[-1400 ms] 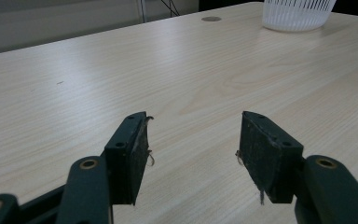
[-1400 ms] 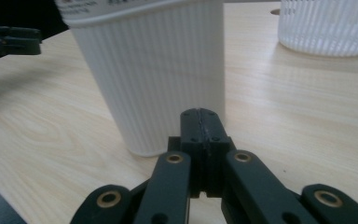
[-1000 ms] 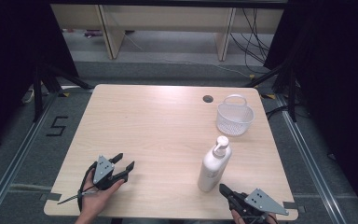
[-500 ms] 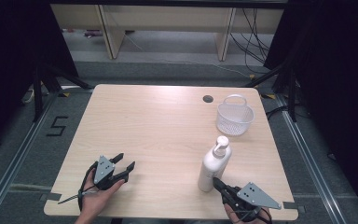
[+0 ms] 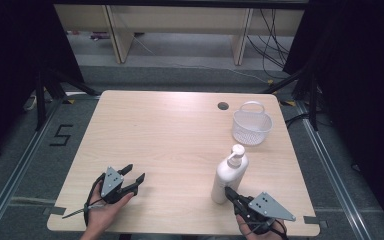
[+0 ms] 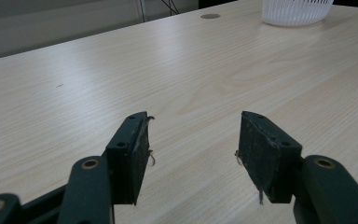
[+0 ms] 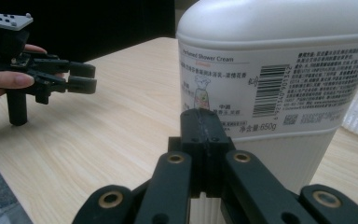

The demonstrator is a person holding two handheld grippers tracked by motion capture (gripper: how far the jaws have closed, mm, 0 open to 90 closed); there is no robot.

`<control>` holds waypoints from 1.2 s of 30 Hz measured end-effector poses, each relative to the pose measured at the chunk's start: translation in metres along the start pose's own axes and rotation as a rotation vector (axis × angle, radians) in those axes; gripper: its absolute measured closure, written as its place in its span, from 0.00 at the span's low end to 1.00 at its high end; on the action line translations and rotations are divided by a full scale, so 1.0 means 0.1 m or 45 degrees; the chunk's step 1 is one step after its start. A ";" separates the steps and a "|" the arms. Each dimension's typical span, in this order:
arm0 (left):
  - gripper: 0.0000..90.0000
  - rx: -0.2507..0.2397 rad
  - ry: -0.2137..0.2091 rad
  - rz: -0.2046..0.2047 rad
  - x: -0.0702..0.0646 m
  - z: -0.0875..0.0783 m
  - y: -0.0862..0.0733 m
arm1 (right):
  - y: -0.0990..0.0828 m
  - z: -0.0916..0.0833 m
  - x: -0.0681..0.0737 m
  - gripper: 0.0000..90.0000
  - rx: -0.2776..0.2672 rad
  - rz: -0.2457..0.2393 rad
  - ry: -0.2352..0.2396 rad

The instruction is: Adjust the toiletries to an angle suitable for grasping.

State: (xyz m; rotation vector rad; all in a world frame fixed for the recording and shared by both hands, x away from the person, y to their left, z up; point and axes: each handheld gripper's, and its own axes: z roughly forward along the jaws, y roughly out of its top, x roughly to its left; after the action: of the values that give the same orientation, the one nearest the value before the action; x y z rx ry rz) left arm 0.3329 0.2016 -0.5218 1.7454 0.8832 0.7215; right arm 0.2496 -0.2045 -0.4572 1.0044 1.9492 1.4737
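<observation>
A white pump bottle (image 5: 229,173) of shower cream stands upright on the wooden table (image 5: 170,135), right of centre near the front. My right gripper (image 5: 228,192) is shut with nothing between its jaws, its tips right at the bottle's base. In the right gripper view the bottle (image 7: 279,84) looms large just beyond the closed jaws of the right gripper (image 7: 203,122). My left gripper (image 5: 133,173) rests at the front left, open with nothing between the jaws; in its own view the left gripper (image 6: 193,140) stands over bare table.
A white mesh basket (image 5: 251,125) with a handle stands at the back right, also seen as the basket (image 6: 296,9) far off. A round cable hole (image 5: 223,106) lies beside it. The left gripper (image 7: 51,77) and a hand (image 7: 4,81) appear far left.
My right gripper has moved left and forward along the front edge, up to the bottle's base. The left gripper has stayed in place.
</observation>
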 end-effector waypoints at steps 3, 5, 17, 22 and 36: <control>0.48 0.000 0.000 0.001 0.00 0.00 0.00 | 0.04 0.05 0.02 1.00 -0.008 -0.015 -0.013; 0.48 0.000 -0.001 0.001 0.00 0.00 0.00 | 0.06 0.07 0.03 1.00 -0.003 -0.032 -0.024; 0.48 -0.019 -0.017 0.027 0.01 0.02 0.00 | 0.13 0.21 0.09 1.00 0.008 -0.026 -0.061; 0.48 0.005 -0.005 0.013 0.00 0.00 0.00 | 0.16 0.26 0.10 1.00 0.013 -0.048 -0.096; 0.48 0.001 -0.009 0.013 0.00 0.00 0.00 | 0.21 0.42 0.13 1.00 0.024 -0.010 -0.133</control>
State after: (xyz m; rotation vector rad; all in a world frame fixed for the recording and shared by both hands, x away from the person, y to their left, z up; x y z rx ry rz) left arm 0.3328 0.2017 -0.5217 1.7536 0.8703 0.7211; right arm 0.2784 -0.1664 -0.4487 1.0590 1.8943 1.3725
